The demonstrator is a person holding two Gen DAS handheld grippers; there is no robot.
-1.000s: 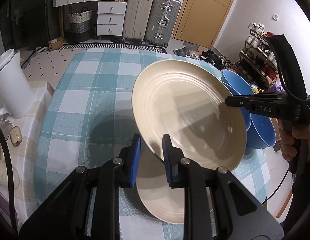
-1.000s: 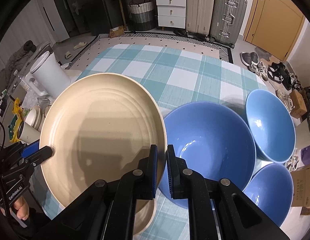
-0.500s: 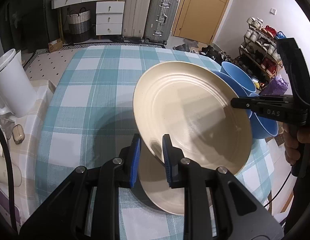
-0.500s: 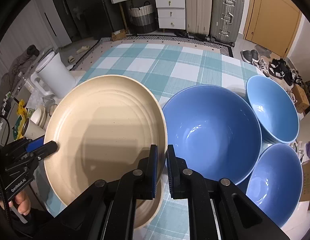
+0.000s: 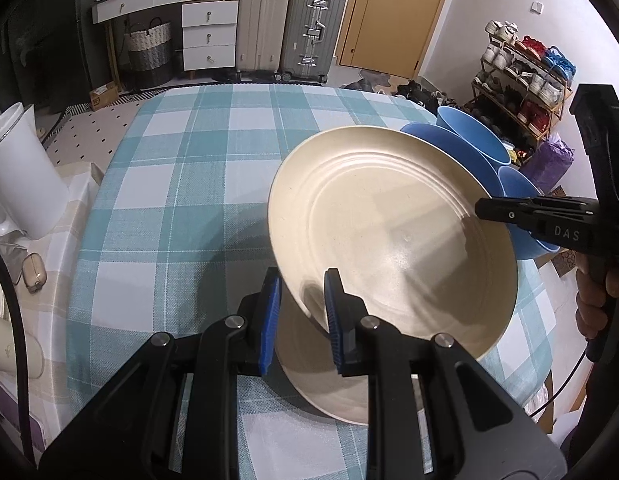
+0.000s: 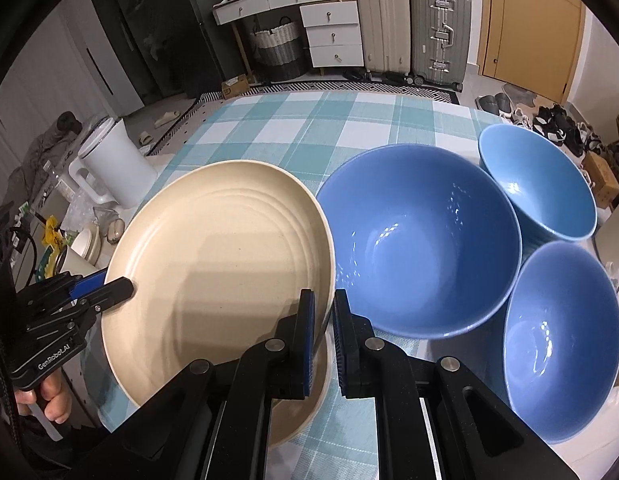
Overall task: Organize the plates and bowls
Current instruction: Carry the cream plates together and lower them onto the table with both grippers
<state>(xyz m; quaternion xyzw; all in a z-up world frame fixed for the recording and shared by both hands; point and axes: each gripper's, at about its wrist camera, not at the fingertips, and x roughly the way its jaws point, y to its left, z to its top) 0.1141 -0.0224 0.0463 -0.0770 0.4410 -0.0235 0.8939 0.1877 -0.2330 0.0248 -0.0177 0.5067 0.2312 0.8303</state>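
Cream-coloured and ribbed, the upper plate (image 5: 393, 236) is held tilted above the tabletop (image 5: 181, 184), which is covered in a teal and white check cloth; a second cream plate (image 5: 309, 380) lies flat on the cloth directly beneath it, only its near edge visible. Left hand-held gripper (image 5: 299, 316): jaws narrow, blue pads clamped on the near-left rim of the raised plate; right hand-held gripper (image 6: 323, 340): jaws nearly together, pinching the opposite rim of the same plate, so the plate is carried at both sides. A bare hand (image 5: 593, 300) grips the right unit's handle at the right edge of the left wrist view.

Three blue bowls stand on the cloth to the right of the plates: a large bowl (image 6: 417, 240) just beside the raised plate's rim; a smaller bowl (image 6: 539, 184) behind it; a third bowl (image 6: 561, 336) nearer the table's front edge; whether they touch one another cannot be told.

Off the left side of the tabletop, a white lidded jug (image 5: 19, 176) stands on a lower beige-checked surface.
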